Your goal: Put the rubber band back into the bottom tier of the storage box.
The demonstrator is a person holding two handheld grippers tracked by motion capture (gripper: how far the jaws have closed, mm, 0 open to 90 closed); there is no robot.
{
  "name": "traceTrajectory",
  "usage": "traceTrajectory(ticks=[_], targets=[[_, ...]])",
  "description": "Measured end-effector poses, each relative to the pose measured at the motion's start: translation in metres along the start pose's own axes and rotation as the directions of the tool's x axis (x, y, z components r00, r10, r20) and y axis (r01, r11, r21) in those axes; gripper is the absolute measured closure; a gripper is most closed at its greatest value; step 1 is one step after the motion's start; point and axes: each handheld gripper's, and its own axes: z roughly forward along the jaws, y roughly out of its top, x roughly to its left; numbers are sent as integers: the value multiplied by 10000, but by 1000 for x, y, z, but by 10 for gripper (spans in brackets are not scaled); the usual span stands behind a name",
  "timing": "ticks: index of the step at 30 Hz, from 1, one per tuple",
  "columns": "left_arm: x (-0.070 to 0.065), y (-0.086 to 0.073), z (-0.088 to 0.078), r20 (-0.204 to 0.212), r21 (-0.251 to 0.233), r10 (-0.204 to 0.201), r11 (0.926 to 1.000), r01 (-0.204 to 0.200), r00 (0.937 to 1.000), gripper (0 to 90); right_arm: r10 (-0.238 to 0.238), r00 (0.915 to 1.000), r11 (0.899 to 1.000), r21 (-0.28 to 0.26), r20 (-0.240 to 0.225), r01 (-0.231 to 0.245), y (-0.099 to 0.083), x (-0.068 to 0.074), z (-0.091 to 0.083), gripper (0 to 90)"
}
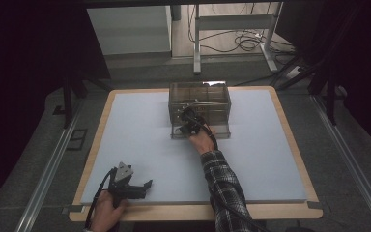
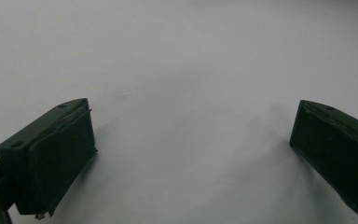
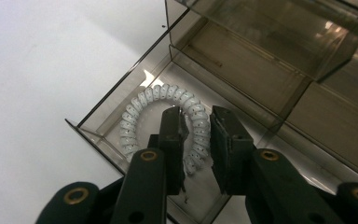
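A white coiled cord lies in the clear box's open drawer, curling around the right gripper, jaws narrowly parted, empty. Left gripper, wide open, empty, rests at the pale worktop's 7 o'clock.

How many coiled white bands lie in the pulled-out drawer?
1: the white coiled band lies in the clear drawer, with the right tool straddling its near side. Other compartments could hide more.

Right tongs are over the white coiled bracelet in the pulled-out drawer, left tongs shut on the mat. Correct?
Almost. The left tongs are open, not shut: the left gripper view shows the jaws wide apart over the bare pale blue mat. The right tongs are indeed over the white coiled bracelet in the smoky clear plastic drawer.
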Motion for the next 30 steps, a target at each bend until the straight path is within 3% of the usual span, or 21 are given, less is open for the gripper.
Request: traceTrajectory(ticks=[11, 30], targets=[[0, 0, 0, 0, 1, 1, 10000, -1, 10000, 0, -534, 9986, 9986, -18, 49, 534, 1, 5, -3, 648], [0, 0, 0, -2, 0, 5, 10000, -5, 10000, 0, -865, 9962, 9955, -382, -60, 862, 3, 13, -19, 576]])
